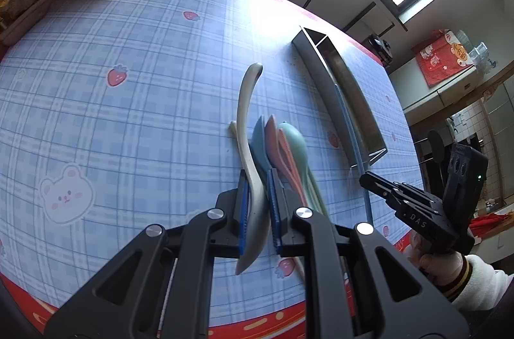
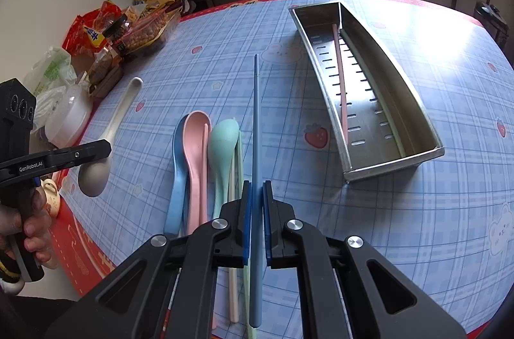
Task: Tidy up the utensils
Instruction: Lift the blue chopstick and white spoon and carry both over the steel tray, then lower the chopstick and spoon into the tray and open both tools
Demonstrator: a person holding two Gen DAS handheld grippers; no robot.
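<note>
Above the table [image 2: 401, 204], the left gripper [image 1: 257, 188] is closed on the white spoon [image 1: 249, 120] and the right gripper [image 2: 256, 194] is closed on the blue chopstick [image 2: 256, 120], both lifted near the tray [image 2: 427, 127]. The long chopstick may swing and hit the tray wall; the spoon, held at its handle, may turn in the pads.

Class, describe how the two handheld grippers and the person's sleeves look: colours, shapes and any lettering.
Both grippers are black, with cut-out linkage arms, silver round pivot pins and blue pads. The left gripper bears white "GenRobot.AI" lettering; the right gripper shows "DAS". The sleeve is white and fluffy, with a dark cuff striped in yellow.
</note>
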